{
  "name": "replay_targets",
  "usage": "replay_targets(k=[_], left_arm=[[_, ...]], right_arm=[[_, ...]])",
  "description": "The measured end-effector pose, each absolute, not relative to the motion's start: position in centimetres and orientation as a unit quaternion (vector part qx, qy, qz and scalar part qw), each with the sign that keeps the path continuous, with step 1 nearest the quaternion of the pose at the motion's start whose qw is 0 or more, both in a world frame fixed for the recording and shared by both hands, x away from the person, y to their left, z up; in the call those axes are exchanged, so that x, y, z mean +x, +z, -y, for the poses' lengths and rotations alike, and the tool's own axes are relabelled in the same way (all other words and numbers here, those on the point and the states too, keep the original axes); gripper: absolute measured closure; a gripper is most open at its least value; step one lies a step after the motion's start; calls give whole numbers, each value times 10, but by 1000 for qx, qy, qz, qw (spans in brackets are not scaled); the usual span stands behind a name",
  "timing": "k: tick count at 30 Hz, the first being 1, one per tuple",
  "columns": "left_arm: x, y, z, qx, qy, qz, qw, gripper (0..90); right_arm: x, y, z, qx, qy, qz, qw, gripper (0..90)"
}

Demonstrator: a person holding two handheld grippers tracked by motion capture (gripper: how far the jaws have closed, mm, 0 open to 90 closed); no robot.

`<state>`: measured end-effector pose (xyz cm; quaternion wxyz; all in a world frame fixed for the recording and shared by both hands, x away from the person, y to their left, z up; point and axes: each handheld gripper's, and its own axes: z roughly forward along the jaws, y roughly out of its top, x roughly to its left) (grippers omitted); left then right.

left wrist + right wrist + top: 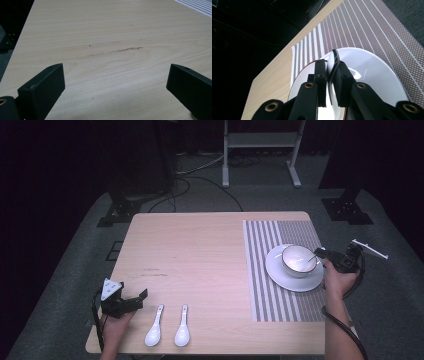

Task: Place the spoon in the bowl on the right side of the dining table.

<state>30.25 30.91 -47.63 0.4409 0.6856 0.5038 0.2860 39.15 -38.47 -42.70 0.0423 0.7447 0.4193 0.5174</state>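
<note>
A: Where's the spoon I'm working with?

B: I've got it in the right hand-held gripper. The jaws stand nearly closed with the white ceramic spoon's handle between the pads, and its far end hangs over the white bowl, which sits on the saucer on the striped placemat at the right of the bench.

A: How will it handle?

B: Light, stiff, glazed, so I'd judge it slippery and quick to chip against the bowl rim. I'm holding it by the thin curved handle, which I reckon is the only sensible place; it could still pivot between the pads.

A: And your left?

B: The left hand-held gripper rests near the bench's front-left corner, jaws wide apart and holding nothing. Two more white spoons, one beside the other, lie just to its right.
</note>
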Motion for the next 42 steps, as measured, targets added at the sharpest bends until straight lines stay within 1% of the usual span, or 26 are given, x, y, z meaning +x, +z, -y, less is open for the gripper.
replay_targets(k=[3,5,9,12,16,22,37,42], left_arm=[[302,-476,-309,686,286,-504,441,5],[302,-476,-309,686,286,-504,441,5],[302,-476,-309,686,286,-504,441,6],[302,-476,-309,686,285,-504,441,6],[303,-476,-309,686,285,-504,441,5],[303,-476,-309,686,285,-504,441,6],[303,-476,-309,685,285,-505,441,5],[303,-476,-309,684,286,-506,440,5]], right_arm=[[392,-427,385,745,516,-422,44,797],[392,-426,384,743,515,-426,45,764],[393,-425,384,741,510,-434,50,736],[393,-425,384,742,505,-437,54,700],[392,-428,385,743,500,-440,58,683],[391,-435,389,746,501,-436,49,644],[386,-437,390,737,521,-430,40,634],[379,-439,392,726,539,-426,33,597]])
